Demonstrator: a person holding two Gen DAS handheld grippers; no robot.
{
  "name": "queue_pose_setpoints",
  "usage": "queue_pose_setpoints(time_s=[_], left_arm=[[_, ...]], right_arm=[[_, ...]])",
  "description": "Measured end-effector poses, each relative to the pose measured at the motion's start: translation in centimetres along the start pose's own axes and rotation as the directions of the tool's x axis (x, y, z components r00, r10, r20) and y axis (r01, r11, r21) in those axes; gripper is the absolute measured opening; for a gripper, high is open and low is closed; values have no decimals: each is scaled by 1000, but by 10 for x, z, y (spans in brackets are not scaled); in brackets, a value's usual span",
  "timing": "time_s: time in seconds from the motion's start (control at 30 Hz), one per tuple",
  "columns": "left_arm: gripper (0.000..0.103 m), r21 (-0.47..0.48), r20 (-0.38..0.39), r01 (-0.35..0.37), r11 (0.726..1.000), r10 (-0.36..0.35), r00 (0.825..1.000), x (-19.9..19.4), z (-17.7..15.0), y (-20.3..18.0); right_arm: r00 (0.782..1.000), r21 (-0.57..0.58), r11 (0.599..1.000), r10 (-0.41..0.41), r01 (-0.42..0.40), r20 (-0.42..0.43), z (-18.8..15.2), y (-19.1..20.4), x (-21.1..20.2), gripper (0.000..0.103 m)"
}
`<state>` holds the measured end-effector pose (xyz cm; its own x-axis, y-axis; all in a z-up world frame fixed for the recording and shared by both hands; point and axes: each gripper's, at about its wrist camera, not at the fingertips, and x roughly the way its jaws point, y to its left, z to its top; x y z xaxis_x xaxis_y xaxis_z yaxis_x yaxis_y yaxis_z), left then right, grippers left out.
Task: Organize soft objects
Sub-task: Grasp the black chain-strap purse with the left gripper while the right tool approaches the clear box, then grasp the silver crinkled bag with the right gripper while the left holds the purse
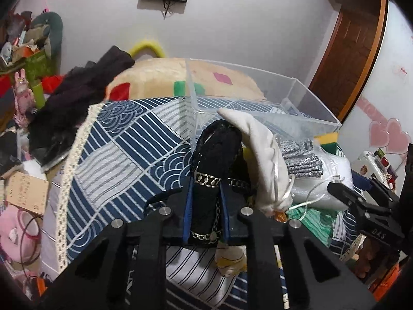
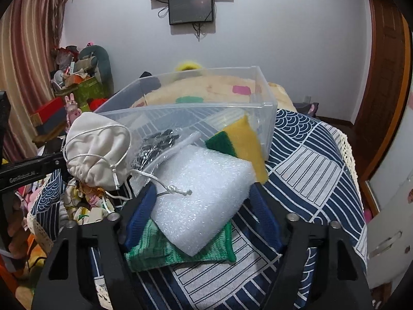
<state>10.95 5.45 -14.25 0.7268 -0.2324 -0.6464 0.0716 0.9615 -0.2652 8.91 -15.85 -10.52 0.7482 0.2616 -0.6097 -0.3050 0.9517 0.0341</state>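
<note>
My left gripper [image 1: 205, 180] is shut on a black lace fabric piece with a metal chain [image 1: 214, 155], held above the blue patterned cloth [image 1: 124, 139]. A white drawstring pouch [image 1: 263, 155] leans against it; it also shows in the right wrist view [image 2: 99, 149]. My right gripper [image 2: 204, 199] is open around a white foam block [image 2: 204, 196] that lies on a green knit cloth [image 2: 165, 250]. A yellow-green sponge [image 2: 242, 139] and a clear bag of grey strips [image 1: 302, 157] lie in front of the clear plastic bin [image 2: 265, 108].
A floral cloth [image 2: 85, 209] lies under the pouch. A beige cushion with coloured patches [image 1: 155, 77] sits behind the bin. Dark clothing [image 1: 77, 95] hangs at the left. Cluttered boxes and toys [image 2: 74, 87] stand by the wall.
</note>
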Motion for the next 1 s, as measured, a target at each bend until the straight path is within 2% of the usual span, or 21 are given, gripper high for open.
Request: queue_pose_setpoints(time_s=[0.13,0.33,0.4,0.43,0.47,0.53,0.63,0.83,0.93,1.0], left_arm=[[17,14,15,-25,1000,25,1000,-11,-2,-3],[17,49,44,-79,996,77,996,-26,1,-3],[17,63,50,-87,994,84,995,-32,1,-3],[17,70,53,-93,993,90,995,-34,1,-4],[17,76,56,-100,992,96,994,-36,1,-4],[17,84,65,-113,990,108,992,-41,1,-4],[17,78,74,-116,990,110,991,-46,3,-2],[16,102,109,-122,987,111,988,-58,10,-6],[16,116,124,-130,985,116,985,-63,14,-7],[16,117,130,-129,985,114,985,-67,16,-8]], right_arm=[[1000,8,1000,11,-11,15,-1,-5,-7,48],[1000,-46,999,13,-13,-12,-7,-5,-13,46],[1000,-51,999,-10,9,-24,-7,-7,-15,60],[1000,-45,999,-18,16,-26,-7,-11,-17,76],[1000,-35,999,-12,11,-21,-5,-15,-18,83],[1000,-6,1000,12,-12,-4,0,-23,-24,83],[1000,24,1000,3,-3,9,10,-28,-23,83],[1000,58,998,12,-11,-16,21,-33,-5,83],[998,76,995,65,-64,-12,26,-25,-3,83],[997,31,996,82,-82,4,29,-11,-4,83]])
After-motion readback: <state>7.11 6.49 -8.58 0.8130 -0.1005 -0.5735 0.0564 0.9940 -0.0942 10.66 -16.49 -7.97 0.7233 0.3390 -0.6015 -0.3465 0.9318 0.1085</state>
